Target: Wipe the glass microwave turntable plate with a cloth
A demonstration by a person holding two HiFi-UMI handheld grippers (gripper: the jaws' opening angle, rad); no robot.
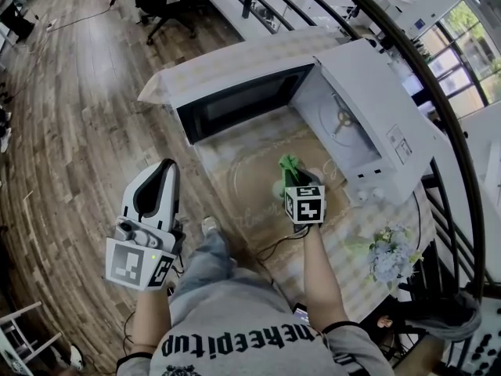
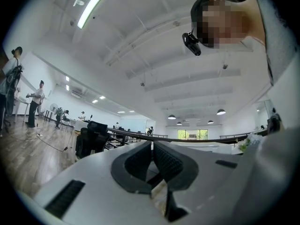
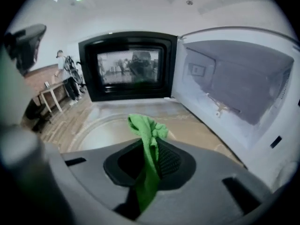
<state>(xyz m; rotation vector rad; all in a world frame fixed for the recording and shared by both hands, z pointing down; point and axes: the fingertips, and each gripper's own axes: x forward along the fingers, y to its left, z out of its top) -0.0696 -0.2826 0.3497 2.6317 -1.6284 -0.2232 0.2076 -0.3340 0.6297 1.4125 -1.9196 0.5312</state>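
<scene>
Your right gripper [image 1: 290, 172] had its jaws clamped on the green cloth [image 1: 287, 163], held over the glass turntable plate [image 1: 249, 188]; whether cloth met glass cannot be told. The plate lay flat on the patterned tablecloth [image 1: 344, 261], just in front of the white microwave [image 1: 368, 116], whose dark door [image 1: 243, 104] hung open. Flowers [image 1: 389, 253] sat near the table's right edge. Your left gripper [image 1: 167, 169], jaws together on nothing, was off the table above the wooden floor [image 1: 70, 116]. A black office chair [image 1: 168, 2] stood well beyond
</scene>
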